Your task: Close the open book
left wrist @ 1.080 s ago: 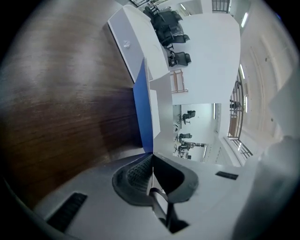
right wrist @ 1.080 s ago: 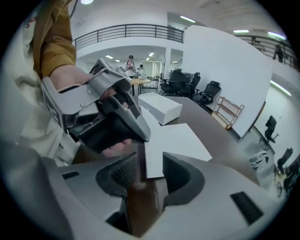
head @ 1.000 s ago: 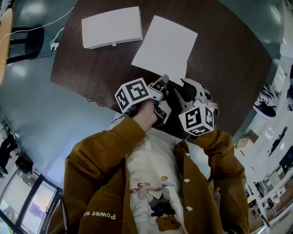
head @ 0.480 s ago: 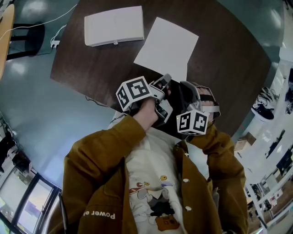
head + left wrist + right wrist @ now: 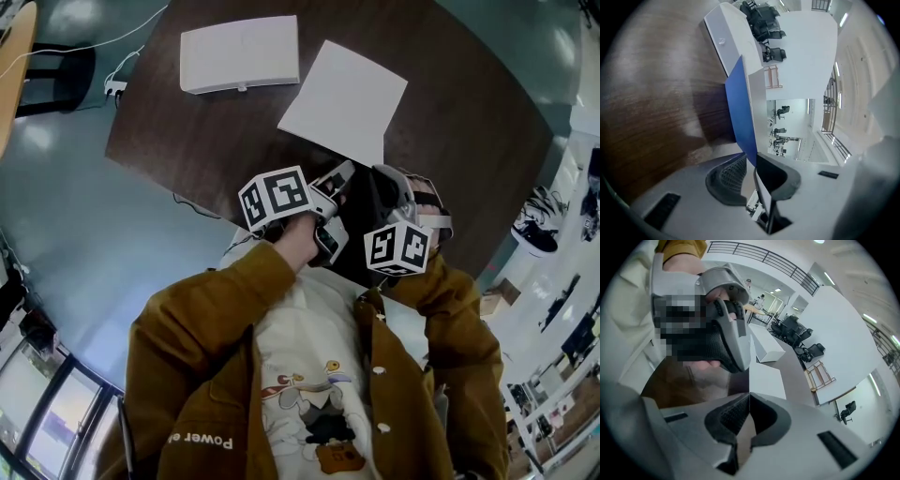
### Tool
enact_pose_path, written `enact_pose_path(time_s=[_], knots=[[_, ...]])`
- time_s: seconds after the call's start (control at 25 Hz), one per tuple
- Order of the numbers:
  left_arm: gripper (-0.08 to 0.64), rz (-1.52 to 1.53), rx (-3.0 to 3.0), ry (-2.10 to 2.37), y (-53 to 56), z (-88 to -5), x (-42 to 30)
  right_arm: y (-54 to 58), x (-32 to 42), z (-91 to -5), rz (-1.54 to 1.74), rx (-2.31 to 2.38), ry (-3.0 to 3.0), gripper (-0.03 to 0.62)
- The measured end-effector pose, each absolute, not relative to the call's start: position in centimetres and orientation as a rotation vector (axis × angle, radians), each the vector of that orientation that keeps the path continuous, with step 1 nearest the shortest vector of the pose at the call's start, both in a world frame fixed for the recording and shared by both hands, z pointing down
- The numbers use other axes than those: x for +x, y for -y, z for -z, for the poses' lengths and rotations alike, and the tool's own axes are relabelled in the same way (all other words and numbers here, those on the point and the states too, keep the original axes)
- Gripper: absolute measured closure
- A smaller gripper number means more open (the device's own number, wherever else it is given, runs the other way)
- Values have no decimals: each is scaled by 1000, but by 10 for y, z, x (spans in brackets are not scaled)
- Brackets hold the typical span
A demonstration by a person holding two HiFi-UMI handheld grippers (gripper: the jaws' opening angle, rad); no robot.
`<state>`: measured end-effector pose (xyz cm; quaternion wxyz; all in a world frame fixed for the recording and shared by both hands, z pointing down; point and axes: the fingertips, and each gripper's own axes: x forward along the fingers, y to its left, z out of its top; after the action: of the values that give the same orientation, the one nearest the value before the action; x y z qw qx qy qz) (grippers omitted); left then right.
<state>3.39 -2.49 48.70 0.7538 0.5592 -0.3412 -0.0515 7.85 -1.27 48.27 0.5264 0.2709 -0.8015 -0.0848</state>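
Wooden table (image 5: 187, 122) is bearing the open book (image 5: 345, 98) near the person, its blue cover (image 5: 740, 108) standing upright with the right gripper (image 5: 749, 397) clenching it while the left gripper (image 5: 750, 157) is opening its jaws around it, seemingly handing over.

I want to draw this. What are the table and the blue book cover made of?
Table: looks like wood or wood veneer, dark brown with streaky grain and a soft sheen. Blue cover: probably thin card or coated paper, since it stands as a smooth, flat, very thin sheet; I can't tell which.
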Motion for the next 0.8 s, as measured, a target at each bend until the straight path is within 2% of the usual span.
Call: enact_pose_path(time_s=[0.56,0.8], knots=[[506,-397,1810,800,4,-468,51,29,103,-465,102,740,1944,583],[554,-532,1952,833,7,-462,48,44,108,-460,7,793,1970,583]])
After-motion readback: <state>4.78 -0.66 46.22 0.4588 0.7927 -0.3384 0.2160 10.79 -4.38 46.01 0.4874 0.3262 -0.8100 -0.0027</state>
